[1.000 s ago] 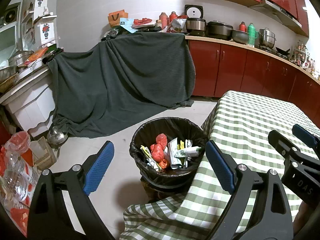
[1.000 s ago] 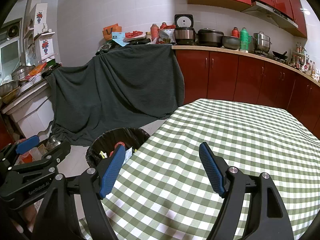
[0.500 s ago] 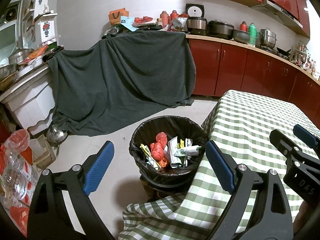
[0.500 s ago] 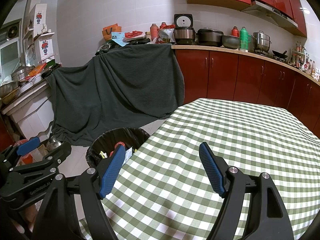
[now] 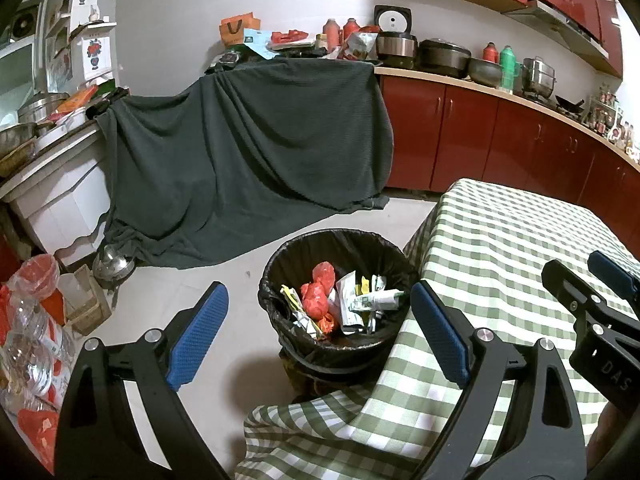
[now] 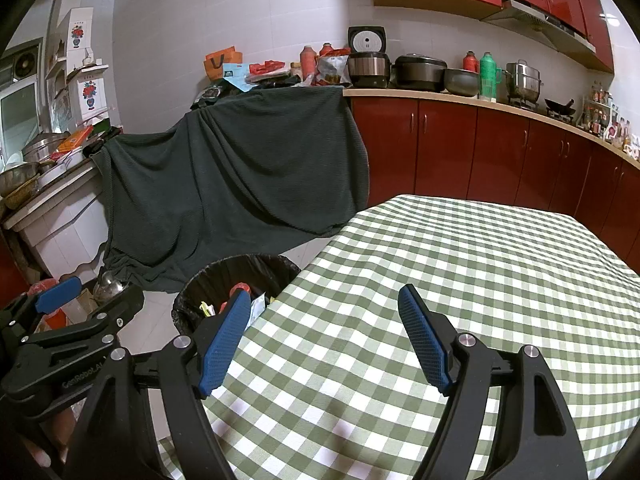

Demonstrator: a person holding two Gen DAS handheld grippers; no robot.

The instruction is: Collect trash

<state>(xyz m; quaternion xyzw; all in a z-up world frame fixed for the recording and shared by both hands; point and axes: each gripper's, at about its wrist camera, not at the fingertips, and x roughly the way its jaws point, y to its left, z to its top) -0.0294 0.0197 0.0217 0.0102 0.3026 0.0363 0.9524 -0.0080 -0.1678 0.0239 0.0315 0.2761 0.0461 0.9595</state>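
Trash (image 5: pixel 340 304), red bags & crumpled wrappers, lies in black-lined bin (image 5: pixel 280 276) on floor, just beside table (image 6: pixel 460 264) w/ green-checked cloth. Left hand-held gripper (image 5: pixel 318 328) hangs above bin, fingers spread wide, holding nothing. Right hand-held gripper (image 6: pixel 326 336) over table edge, also wide apart & empty.

Both grippers' jaws wide apart

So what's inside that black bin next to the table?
The trash bin holds red crumpled bags, white and yellow wrappers, all on top of the pile. Whatever lies beneath them is covered.
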